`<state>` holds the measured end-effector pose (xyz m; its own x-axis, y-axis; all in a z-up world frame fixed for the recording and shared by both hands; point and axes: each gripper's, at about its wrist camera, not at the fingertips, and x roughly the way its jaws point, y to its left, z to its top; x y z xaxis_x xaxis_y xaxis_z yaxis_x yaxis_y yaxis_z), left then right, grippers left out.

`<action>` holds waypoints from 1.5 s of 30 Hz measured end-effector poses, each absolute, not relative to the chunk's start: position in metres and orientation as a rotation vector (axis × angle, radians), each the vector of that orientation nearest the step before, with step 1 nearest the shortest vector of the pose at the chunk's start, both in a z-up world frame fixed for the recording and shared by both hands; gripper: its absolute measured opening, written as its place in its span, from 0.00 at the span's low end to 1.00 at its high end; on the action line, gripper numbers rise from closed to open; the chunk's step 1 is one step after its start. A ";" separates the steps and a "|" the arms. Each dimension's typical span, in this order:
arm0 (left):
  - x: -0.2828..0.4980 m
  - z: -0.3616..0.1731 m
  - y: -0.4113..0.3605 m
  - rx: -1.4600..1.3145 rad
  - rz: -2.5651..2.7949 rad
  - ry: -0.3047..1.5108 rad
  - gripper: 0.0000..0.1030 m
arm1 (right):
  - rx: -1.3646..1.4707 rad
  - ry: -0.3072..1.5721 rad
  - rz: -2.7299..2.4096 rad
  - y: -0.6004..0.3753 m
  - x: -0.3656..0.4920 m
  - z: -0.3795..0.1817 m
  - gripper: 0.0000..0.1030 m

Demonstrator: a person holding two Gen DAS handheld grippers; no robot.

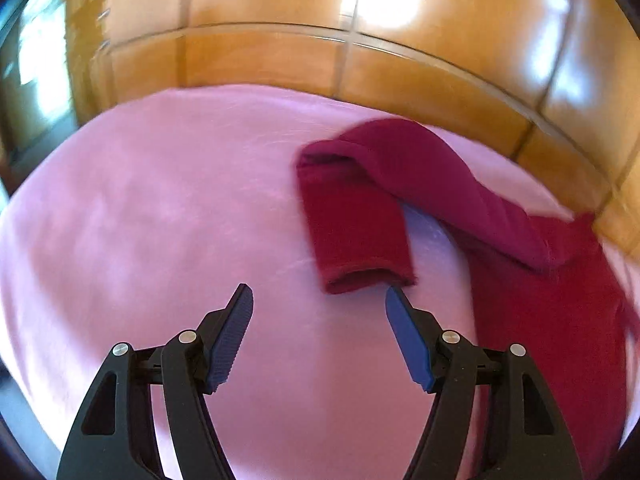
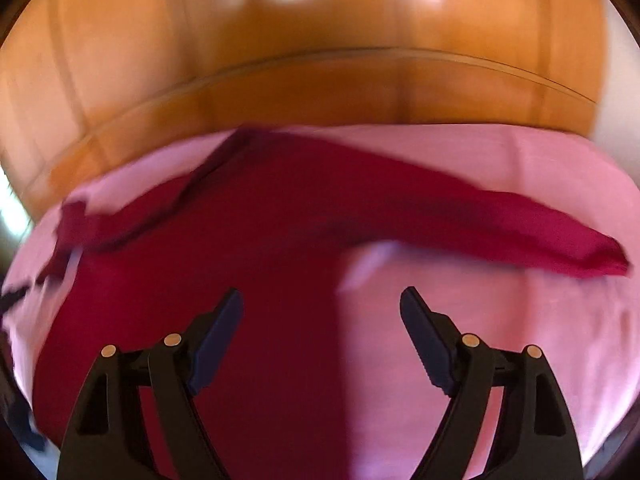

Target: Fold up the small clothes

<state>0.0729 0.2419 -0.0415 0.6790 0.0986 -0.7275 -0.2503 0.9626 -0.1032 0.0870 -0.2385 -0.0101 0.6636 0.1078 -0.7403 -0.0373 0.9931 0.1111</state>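
Note:
A dark red long-sleeved top (image 1: 552,320) lies on a pink sheet (image 1: 160,200). In the left wrist view its sleeve (image 1: 360,216) is bent back on itself, with the cuff (image 1: 368,280) pointing toward me. My left gripper (image 1: 319,296) is open and empty, just short of that cuff. In the right wrist view the top's body (image 2: 248,280) spreads under my open, empty right gripper (image 2: 322,300), and the other sleeve (image 2: 520,228) stretches out to the right. The right wrist view is blurred.
A glossy wooden headboard or wardrobe (image 1: 280,52) runs along the far edge of the pink sheet and also shows in the right wrist view (image 2: 320,80). Bare pink sheet lies left of the top (image 1: 120,240) and right of it (image 2: 520,340).

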 end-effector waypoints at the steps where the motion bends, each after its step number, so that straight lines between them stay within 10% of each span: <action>1: 0.079 -0.045 0.232 -0.144 0.185 0.800 0.66 | 0.090 0.863 0.110 -0.226 0.090 -0.017 0.78; 5: 0.113 -0.063 0.219 -0.053 0.181 0.843 0.65 | 0.112 0.910 0.177 -0.182 0.094 -0.037 0.78; 7: 0.128 -0.072 0.227 -0.108 0.162 0.885 0.11 | 0.098 0.913 0.202 -0.166 0.097 -0.038 0.78; 8: 0.135 -0.075 0.232 -0.140 0.151 0.907 0.09 | 0.092 0.912 0.211 -0.162 0.101 -0.037 0.78; 31: -0.018 0.109 0.321 -0.325 0.062 0.546 0.08 | -0.143 0.847 0.303 -0.023 0.294 -0.028 0.55; 36: 0.022 0.072 0.315 0.017 0.244 0.708 0.09 | -0.082 0.772 0.212 -0.012 0.336 0.001 0.59; 45: 0.003 -0.010 0.423 -0.337 0.603 0.892 0.09 | -0.155 0.801 0.362 -0.024 0.248 -0.025 0.76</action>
